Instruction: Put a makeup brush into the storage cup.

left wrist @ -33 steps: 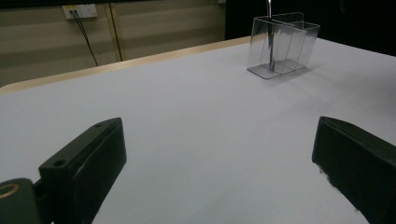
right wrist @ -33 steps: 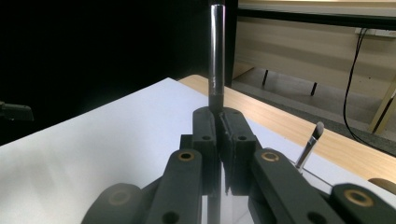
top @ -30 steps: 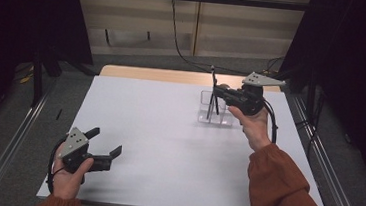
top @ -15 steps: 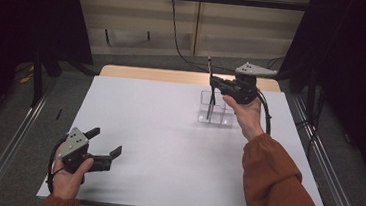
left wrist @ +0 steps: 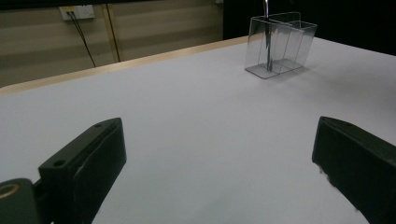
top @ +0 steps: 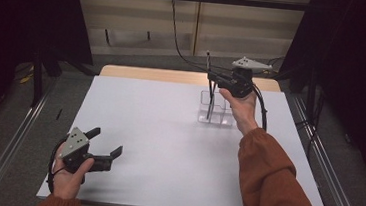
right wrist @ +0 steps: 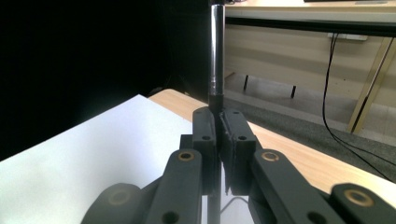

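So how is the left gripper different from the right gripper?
The left gripper has its jaws wide apart with nothing between them; the right gripper has its jaws shut on a thin metal rod. The left gripper sits low at the near edge of the table, while the right gripper is held up above the clear holder at the far side. Both are black and hand-held.

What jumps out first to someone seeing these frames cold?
The right gripper, raised over the far right of the white table, is shut on a thin upright metal rod whose lower end stands in a clear plastic holder. The left gripper sits at the near left corner, jaws wide apart with nothing between them.
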Demonstrator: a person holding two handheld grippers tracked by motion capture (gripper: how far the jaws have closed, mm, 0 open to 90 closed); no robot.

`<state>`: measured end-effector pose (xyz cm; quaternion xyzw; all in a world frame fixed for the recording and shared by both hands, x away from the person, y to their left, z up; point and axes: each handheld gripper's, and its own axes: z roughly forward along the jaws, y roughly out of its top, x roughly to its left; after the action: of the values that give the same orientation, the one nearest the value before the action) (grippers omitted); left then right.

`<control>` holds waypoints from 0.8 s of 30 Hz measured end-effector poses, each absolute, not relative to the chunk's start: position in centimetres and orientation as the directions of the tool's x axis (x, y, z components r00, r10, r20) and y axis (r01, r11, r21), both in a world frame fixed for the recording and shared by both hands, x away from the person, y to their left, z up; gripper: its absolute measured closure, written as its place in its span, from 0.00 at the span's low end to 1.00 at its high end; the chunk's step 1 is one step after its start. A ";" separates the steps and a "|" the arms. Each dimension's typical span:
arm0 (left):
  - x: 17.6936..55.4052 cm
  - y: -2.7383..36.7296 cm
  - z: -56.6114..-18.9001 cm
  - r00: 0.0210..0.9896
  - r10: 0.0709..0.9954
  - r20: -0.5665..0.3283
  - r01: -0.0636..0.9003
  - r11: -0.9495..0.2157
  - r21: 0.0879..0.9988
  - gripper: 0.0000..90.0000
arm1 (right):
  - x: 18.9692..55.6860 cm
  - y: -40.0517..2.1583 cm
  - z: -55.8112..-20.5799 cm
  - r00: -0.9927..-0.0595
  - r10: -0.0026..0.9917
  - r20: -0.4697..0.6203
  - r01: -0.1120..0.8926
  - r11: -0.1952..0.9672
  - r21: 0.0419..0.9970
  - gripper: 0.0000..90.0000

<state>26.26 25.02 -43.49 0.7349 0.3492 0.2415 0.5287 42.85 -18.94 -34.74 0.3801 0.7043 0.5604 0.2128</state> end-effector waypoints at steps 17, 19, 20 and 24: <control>26.2 25.1 -43.5 0.639 0.769 -0.016 0.260 -0.196 0.945 0.03 | 43.9 -18.6 -36.1 -0.605 0.786 0.130 0.319 0.090 0.943 0.94; 26.2 25.1 -43.5 0.638 0.770 -0.017 0.262 -0.196 0.945 0.03 | 43.9 -18.4 -36.4 -0.604 0.786 0.133 0.322 0.089 0.942 0.94; 26.2 25.1 -43.5 0.637 0.771 -0.016 0.261 -0.196 0.945 0.03 | 43.9 -18.4 -36.5 -0.607 0.784 0.129 0.322 0.094 0.942 0.94; 26.2 25.1 -43.5 0.638 0.770 -0.017 0.261 -0.195 0.945 0.03 | 44.1 -18.3 -36.8 -0.602 0.788 0.130 0.328 0.096 0.940 0.94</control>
<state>26.20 25.13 -43.49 0.7346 0.3508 0.2410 0.5284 44.10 -18.33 -36.83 0.3933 0.7094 0.5455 0.2111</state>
